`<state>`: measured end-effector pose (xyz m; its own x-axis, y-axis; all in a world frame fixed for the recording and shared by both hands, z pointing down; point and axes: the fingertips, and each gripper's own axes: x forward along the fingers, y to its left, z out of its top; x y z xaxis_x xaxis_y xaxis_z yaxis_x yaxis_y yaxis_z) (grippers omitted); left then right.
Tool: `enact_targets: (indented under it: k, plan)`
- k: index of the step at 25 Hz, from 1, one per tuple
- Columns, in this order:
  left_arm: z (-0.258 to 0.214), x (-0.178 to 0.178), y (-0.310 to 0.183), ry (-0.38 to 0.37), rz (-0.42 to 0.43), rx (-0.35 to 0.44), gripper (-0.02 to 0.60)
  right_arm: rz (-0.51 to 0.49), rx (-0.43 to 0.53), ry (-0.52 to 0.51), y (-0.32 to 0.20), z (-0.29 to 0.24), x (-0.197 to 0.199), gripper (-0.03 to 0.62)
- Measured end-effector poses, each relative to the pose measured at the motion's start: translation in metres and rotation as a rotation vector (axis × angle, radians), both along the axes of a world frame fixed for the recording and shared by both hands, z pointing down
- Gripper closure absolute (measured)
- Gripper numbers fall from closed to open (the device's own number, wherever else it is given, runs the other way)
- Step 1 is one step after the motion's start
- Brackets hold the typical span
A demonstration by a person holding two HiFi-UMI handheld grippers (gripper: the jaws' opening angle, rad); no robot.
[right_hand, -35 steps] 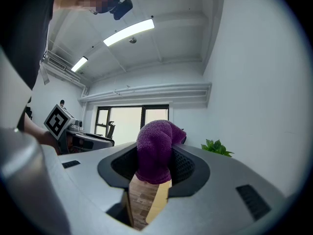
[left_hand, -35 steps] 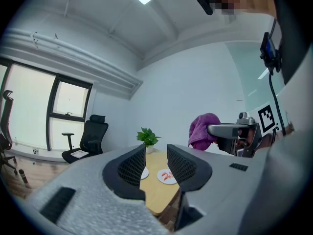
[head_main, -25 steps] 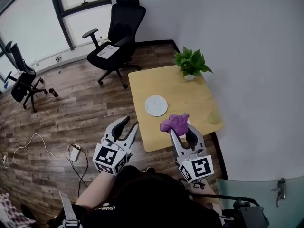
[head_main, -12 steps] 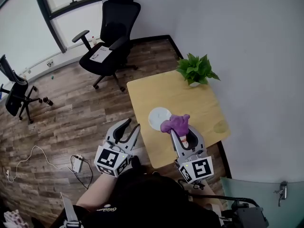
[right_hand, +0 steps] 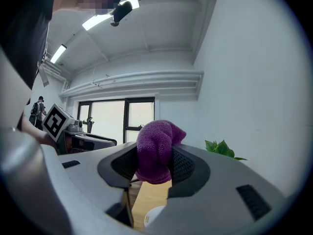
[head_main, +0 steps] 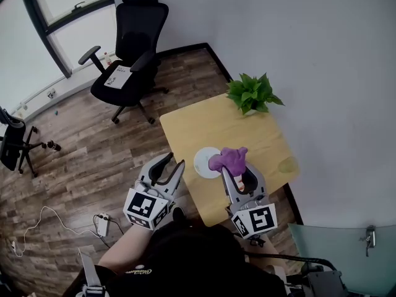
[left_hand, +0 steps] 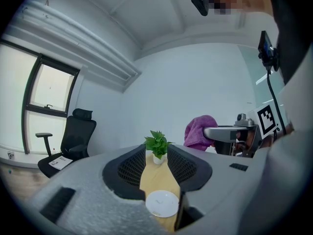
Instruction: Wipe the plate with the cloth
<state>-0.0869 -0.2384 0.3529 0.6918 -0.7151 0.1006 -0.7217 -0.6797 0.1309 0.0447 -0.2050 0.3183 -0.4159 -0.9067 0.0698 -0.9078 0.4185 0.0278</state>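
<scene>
The right claw (head_main: 238, 173) is being pinched on the cloth (head_main: 228, 159) near the plate (head_main: 202, 163); the left claw (head_main: 173, 161) is being held spread.

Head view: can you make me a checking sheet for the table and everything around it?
Surface: wooden table, looks dry.
Job's things: white plate on table; purple cloth held up near it.
Clutter: potted plant at the far edge.
Grippers: left claw open, empty; right claw shut on cloth.
Cables: power strip with white cable on floor.
Surroundings: black office chair, wood floor, windows.
</scene>
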Motion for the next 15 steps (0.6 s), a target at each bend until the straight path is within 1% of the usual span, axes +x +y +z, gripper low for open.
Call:
enact_targets:
  k: [5,10,15]
  plan:
    - [-0.005,0.009,-0.006,-0.003,-0.017,0.006,0.443,-0.021,0.016,-0.011,-0.009,-0.005,0.006,0.436]
    - [-0.006,0.015,-0.006,-0.021,-0.029,0.01,0.443,-0.042,0.01,-0.018,-0.011,-0.003,0.012,0.436]
    - [0.001,0.019,-0.004,-0.024,-0.044,-0.018,0.443,-0.058,-0.015,-0.015,-0.013,0.002,0.017,0.436]
